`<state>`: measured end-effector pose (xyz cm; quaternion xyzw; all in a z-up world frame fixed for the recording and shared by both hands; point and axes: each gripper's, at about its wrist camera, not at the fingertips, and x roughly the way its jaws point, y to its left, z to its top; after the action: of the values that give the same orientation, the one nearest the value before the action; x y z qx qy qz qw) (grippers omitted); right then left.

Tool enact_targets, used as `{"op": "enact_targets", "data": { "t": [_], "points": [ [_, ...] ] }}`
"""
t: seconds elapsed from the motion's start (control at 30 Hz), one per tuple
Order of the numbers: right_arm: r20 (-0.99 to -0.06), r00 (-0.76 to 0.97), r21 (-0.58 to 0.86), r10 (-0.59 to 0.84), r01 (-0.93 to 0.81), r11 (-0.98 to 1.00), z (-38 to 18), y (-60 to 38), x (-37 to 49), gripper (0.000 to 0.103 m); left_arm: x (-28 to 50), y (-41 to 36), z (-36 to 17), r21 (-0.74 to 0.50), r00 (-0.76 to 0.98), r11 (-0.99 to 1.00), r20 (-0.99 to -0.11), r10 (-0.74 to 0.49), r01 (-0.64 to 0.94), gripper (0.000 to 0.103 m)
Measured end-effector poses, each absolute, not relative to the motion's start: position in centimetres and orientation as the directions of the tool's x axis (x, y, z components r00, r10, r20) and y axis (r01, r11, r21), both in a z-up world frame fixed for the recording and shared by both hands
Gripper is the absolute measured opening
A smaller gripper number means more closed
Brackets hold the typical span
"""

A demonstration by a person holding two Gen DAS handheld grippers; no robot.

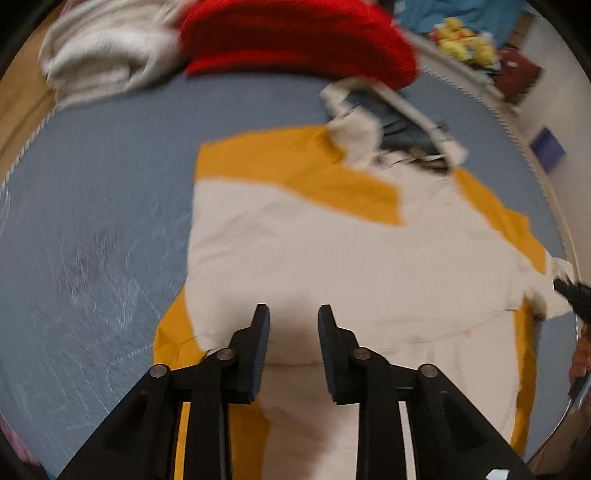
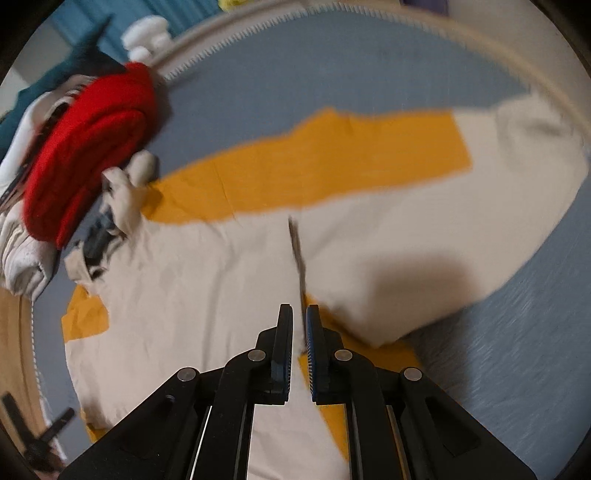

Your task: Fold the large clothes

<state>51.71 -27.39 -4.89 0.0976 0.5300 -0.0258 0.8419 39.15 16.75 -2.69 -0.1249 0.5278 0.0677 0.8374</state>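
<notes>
A large cream and mustard-yellow garment [image 1: 332,251] lies spread on the blue-grey bed surface [image 1: 92,221], its collar and dark inner lining [image 1: 402,125] at the far end. My left gripper [image 1: 293,314] hovers open over the garment's near cream part, nothing between the fingers. In the right wrist view the same garment [image 2: 221,273] has one side folded over. My right gripper [image 2: 299,314] is nearly closed on a thin raised edge of the garment's fabric [image 2: 297,251]. The right gripper's tip shows at the far right of the left view [image 1: 572,295].
A folded red garment [image 1: 295,37] and a folded white one [image 1: 103,51] lie at the far end of the bed. Yellow soft toys [image 1: 461,40] and blue cloth sit beyond. The bed's piped edge [image 2: 258,26] curves around, wooden floor [image 2: 14,350] beside it.
</notes>
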Motion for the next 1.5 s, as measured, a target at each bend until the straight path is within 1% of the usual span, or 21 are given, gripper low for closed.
{"op": "enact_targets", "data": {
  "t": [0.1,0.13,0.17,0.23,0.27,0.3,0.43,0.53,0.6,0.63,0.67,0.7,0.87,1.0,1.13,1.27,1.43,1.5],
  "points": [
    [-0.862,0.507,0.119,0.018,0.169,0.978,-2.1,-29.5,52.0,0.014,38.8,14.9,-0.6,-0.145,0.484,0.973,-0.874,-0.042,-0.178,0.029],
    [-0.851,0.526,0.127,0.01,0.186,0.974,-1.5,-30.2,52.1,0.019,39.2,14.5,-0.4,-0.144,0.491,0.975,-0.87,-0.044,-0.168,0.029],
    [-0.84,0.543,0.139,0.004,0.207,0.968,-0.8,-31.2,52.0,0.027,39.0,13.7,0.1,-0.144,0.502,0.977,-0.863,-0.048,-0.154,0.029],
    [-0.824,0.566,0.166,0.004,0.234,0.958,0.4,-32.9,51.9,0.04,38.9,12.7,0.7,-0.149,0.516,0.98,-0.854,-0.061,-0.131,0.029],
    [-0.82,0.573,0.17,0.003,0.238,0.956,0.7,-33.6,51.8,0.044,38.6,12.0,0.8,-0.152,0.518,0.981,-0.852,-0.069,-0.119,0.029],
    [-0.814,0.581,0.168,-0.002,0.24,0.956,1.1,-34.3,51.6,0.044,38.4,11.3,1.0,-0.152,0.517,0.983,-0.852,-0.078,-0.102,0.029],
    [-0.788,0.614,0.137,-0.042,0.241,0.961,2.5,-37.7,50.9,0.044,37.6,8.9,1.3,-0.142,0.518,0.989,-0.85,-0.101,-0.04,0.029],
    [-0.772,0.631,0.126,-0.075,0.268,0.955,3.1,-41.8,50.3,0.044,37.5,7.9,1.1,-0.169,0.507,0.986,-0.851,-0.141,-0.009,0.029],
    [-0.769,0.63,0.117,-0.108,0.305,0.945,2.9,-44.7,50.0,0.043,37.6,7.5,0.8,-0.171,0.501,0.985,-0.853,-0.146,-0.005,0.029],
    [-0.768,0.629,0.122,-0.12,0.328,0.937,2.7,-46.5,49.7,0.035,37.6,7.4,0.6,-0.167,0.499,0.986,-0.855,-0.143,-0.004,0.029],
    [-0.772,0.624,0.136,-0.121,0.348,0.927,2.3,-48.3,49.6,0.013,37.7,7.4,0.5,-0.165,0.498,0.986,-0.856,-0.142,-0.003,0.029],
    [-0.778,0.617,0.154,-0.115,0.366,0.918,1.8,-49.9,49.7,0.007,37.7,7.4,0.4,-0.164,0.496,0.987,-0.857,-0.14,-0.003,0.029],
    [-0.783,0.613,0.226,-0.106,0.439,0.87,-0.6,-55.6,49.8,0.008,38.1,7.2,-0.1,-0.173,0.485,0.985,-0.862,-0.15,-0.004,0.029],
    [-0.795,0.601,0.279,-0.084,0.486,0.828,-3.1,-58.2,49.9,0.011,38.7,6.6,-1.0,-0.173,0.472,0.985,-0.868,-0.156,0.007,0.029],
    [-0.808,0.586,0.326,-0.063,0.534,0.78,-5.6,-59.9,50.0,0.017,39.5,6.2,-1.6,-0.183,0.469,0.983,-0.868,-0.163,0.003,0.029],
    [-0.813,0.582,0.392,-0.019,0.57,0.722,-8.5,-62.0,50.1,0.018,40.2,6.1,-2.3,-0.189,0.466,0.982,-0.869,-0.167,-0.001,0.029],
    [-0.8,0.6,0.465,0.016,0.603,0.648,-10.9,-64.5,50.5,0.021,40.9,6.1,-3.1,-0.185,0.458,0.983,-0.874,-0.161,-0.007,0.029],
    [-0.771,0.637,0.517,0.026,0.6,0.61,-11.7,-65.4,50.6,0.021,41.2,6.3,-3.3,-0.185,0.458,0.983,-0.875,-0.156,-0.019,0.029]
  ]
}}
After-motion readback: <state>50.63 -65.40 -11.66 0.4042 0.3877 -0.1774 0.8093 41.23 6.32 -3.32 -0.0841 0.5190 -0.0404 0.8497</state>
